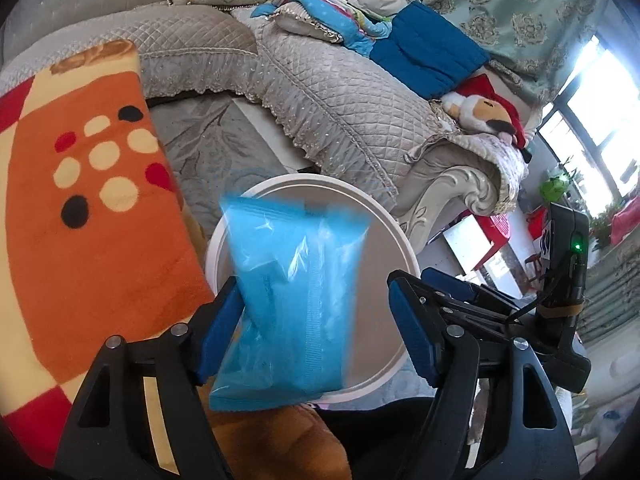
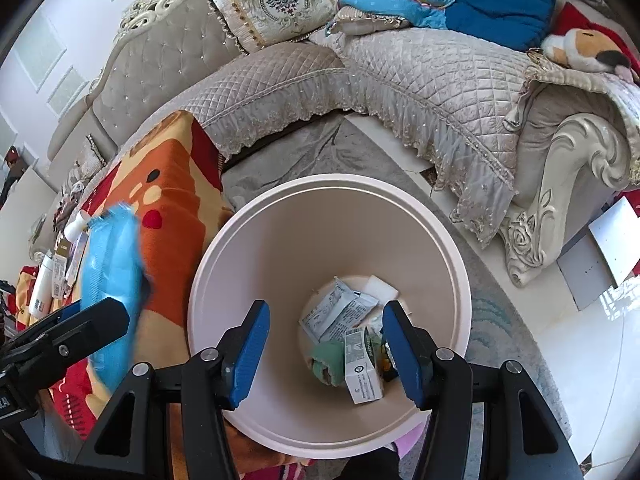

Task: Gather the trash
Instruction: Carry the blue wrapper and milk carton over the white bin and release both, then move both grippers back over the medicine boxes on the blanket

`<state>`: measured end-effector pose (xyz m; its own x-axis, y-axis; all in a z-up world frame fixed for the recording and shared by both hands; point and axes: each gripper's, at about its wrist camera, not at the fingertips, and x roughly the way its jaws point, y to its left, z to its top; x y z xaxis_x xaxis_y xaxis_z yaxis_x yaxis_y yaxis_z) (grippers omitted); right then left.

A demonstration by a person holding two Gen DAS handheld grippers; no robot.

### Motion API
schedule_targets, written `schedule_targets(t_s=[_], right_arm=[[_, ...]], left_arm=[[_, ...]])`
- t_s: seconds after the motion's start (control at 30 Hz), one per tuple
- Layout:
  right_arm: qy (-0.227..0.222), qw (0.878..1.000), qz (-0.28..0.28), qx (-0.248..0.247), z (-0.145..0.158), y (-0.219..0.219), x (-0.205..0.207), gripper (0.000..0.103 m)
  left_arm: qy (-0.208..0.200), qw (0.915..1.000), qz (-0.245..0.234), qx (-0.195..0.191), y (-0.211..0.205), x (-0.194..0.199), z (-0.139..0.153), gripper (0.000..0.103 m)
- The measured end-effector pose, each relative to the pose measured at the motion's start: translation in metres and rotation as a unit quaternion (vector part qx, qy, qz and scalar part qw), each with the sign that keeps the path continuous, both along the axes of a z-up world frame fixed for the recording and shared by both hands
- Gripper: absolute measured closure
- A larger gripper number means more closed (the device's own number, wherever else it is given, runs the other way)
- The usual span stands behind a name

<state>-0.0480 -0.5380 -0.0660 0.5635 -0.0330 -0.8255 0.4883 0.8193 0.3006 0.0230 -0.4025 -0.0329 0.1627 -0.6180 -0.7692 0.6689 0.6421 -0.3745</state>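
A bright blue packet [image 1: 288, 300], a white bin [image 2: 452, 240], and an orange blanket [image 1: 80, 220] with cream, red and black dots.

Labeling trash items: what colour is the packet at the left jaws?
Bright light blue packet, partly see-through plastic; clearest in the left wrist view.

Blurred blue packet [image 1: 290, 304] hiding much of the white bin [image 1: 394, 240]; bin contents unseen from the left wrist.
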Motion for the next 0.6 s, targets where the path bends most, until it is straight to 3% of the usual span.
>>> schedule_targets(t_s=[0.6], right_arm=[[0.001,1.0,0.023,-0.003,0.005,0.021,0.007,0.044]], left_arm=[[-0.032,0.9989,0.024,0.023,0.027,0.002,0.005,0.029]])
